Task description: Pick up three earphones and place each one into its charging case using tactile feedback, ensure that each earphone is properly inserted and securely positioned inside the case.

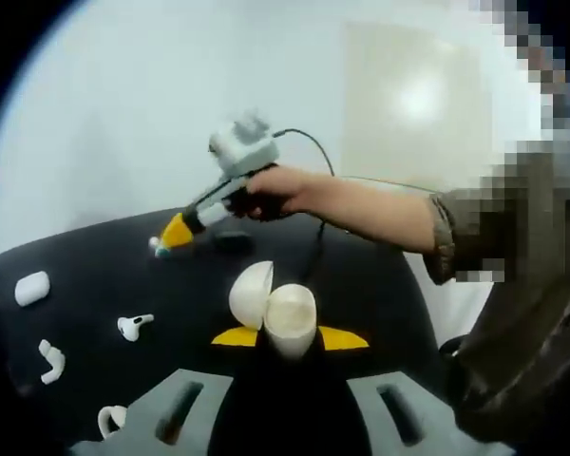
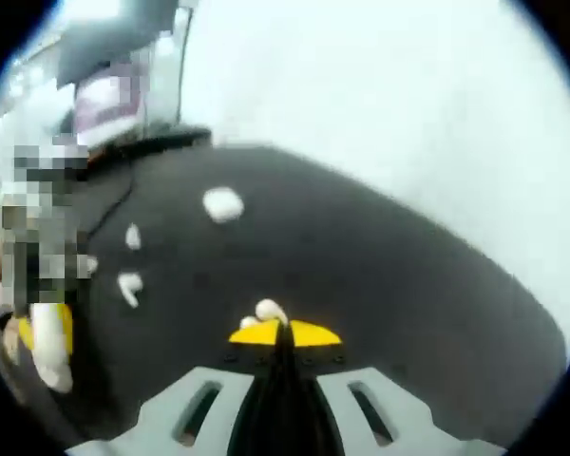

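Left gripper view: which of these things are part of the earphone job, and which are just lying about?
Job:
- open charging case in left gripper
- earphone at right gripper
- loose earphones
- closed case

Lying about:
- cable
- white item, too cropped to identify

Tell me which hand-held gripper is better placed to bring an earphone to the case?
The right hand-held gripper: its jaws are shut on an earphone, while the left hand-held gripper holds the open charging case.
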Demonstrator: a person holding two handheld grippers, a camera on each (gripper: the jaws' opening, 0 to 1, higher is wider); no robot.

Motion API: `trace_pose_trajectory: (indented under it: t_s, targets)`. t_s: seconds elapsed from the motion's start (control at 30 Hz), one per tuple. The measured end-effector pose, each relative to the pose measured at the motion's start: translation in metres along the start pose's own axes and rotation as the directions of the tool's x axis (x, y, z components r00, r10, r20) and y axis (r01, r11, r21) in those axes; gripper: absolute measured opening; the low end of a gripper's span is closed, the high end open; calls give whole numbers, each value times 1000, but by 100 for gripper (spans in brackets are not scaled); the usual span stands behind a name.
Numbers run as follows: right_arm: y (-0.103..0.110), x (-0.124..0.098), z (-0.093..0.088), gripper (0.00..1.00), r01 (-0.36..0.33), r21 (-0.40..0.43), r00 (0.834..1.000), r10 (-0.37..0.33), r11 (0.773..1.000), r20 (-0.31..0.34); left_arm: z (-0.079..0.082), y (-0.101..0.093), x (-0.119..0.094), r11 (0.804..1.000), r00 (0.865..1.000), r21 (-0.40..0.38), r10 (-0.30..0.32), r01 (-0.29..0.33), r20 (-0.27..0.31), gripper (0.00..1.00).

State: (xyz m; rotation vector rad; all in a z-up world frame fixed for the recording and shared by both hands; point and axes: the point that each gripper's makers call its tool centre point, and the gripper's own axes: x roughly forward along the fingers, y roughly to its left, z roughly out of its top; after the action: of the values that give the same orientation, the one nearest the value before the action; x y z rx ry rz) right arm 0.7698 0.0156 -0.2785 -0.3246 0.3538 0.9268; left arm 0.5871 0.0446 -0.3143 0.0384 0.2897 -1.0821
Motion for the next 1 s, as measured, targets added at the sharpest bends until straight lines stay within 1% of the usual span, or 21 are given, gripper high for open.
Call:
trace_pose_trajectory:
  t_s: [0.03, 0.07, 0.13, 0.2, 0.33, 0.37, 0.4, 0.47, 0.5, 0.53, 0.57, 0.63, 0.7, 0.77, 0.8, 0.83, 0.87, 0.9, 0.93, 0.97, 1.0]
  targets:
    - [4, -14, 16, 4, 7, -11, 996, -6, 1000, 84, 0, -2, 1, 1000, 1000, -4, 3, -3, 0, 18]
    - [12, -27, 26, 4, 3, -32, 991, 1, 999, 131, 0, -3, 1, 1000, 1000, 2, 8, -8, -2, 18]
    - [34, -54, 46, 4, 1, -127, 975, 27, 992, 219, 0, -3, 1, 1000, 1000, 3, 13, -13, -6, 18]
    - [58, -80, 63, 4, 16, -276, 961, 62, 961, 270, -1, -2, 1, 1000, 1000, -1, 14, -14, -9, 18]
    - [101, -112, 74, 4, 6, -426, 947, 132, 905, 294, -3, -5, 1, 1000, 1000, 9, 21, -21, -18, 18]
    - [111, -117, 73, 4, 7, -468, 945, 147, 884, 292, -3, -6, 1, 1000, 1000, 10, 20, -19, -19, 18]
    - [119, -120, 72, 5, 21, -516, 941, 157, 857, 299, -3, -4, 1, 1000, 1000, 7, 19, -19, -21, 18]
    - [127, -123, 69, 5, 72, -591, 940, 143, 804, 308, -3, -4, 1, 1000, 1000, 2, 17, -17, -23, 18]
    - [133, -122, 66, 5, 86, -640, 942, 147, 763, 301, -3, -5, 0, 1000, 1000, 5, 17, -17, -23, 18]
    - [137, -121, 62, 5, 102, -676, 944, 144, 730, 298, -3, -5, 1, 1000, 1000, 6, 17, -17, -23, 18]
    - [141, -119, 58, 4, 112, -700, 948, 136, 705, 288, -3, -6, 1, 1000, 1000, 7, 17, -17, -24, 18]
    - [149, -114, 46, 4, 103, -765, 961, 135, 636, 241, -3, -5, 1, 1000, 1000, 7, 19, -19, -25, 18]
    - [160, -108, 34, 4, 111, -865, 976, 108, 489, 187, -4, -5, 1, 1000, 999, 9, 24, -24, -29, 18]
    - [172, -103, 22, 4, 83, -926, 986, 107, 368, 131, -4, -3, 2, 1000, 999, 11, 24, -23, -30, 18]
    - [175, -100, 17, 5, 75, -951, 990, 96, 300, 108, -4, -1, 1, 1000, 999, 9, 23, -22, -30, 18]
    - [179, -99, 14, 5, 66, -965, 992, 90, 255, 91, -4, 0, 1, 1000, 999, 8, 21, -21, -30, 18]
    - [180, -95, 9, 5, 43, -981, 996, 74, 188, 58, -4, 0, 2, 1000, 999, 10, 21, -20, -30, 18]
    - [178, -92, 8, 5, 47, -989, 997, 53, 139, 54, -5, 0, 2, 1000, 999, 12, 21, -20, -30, 18]
    - [179, -89, 6, 5, 36, -991, 998, 53, 126, 43, -5, 0, 2, 1000, 999, 14, 21, -21, -30, 18]
    - [180, -87, 3, 5, 16, -992, 999, 50, 125, 22, -5, 1, 1, 1000, 999, 18, 22, -22, -31, 18]
    - [184, -85, 4, 5, 12, -994, 998, 57, 113, 19, -5, 0, 2, 999, 999, 22, 23, -23, -31, 18]
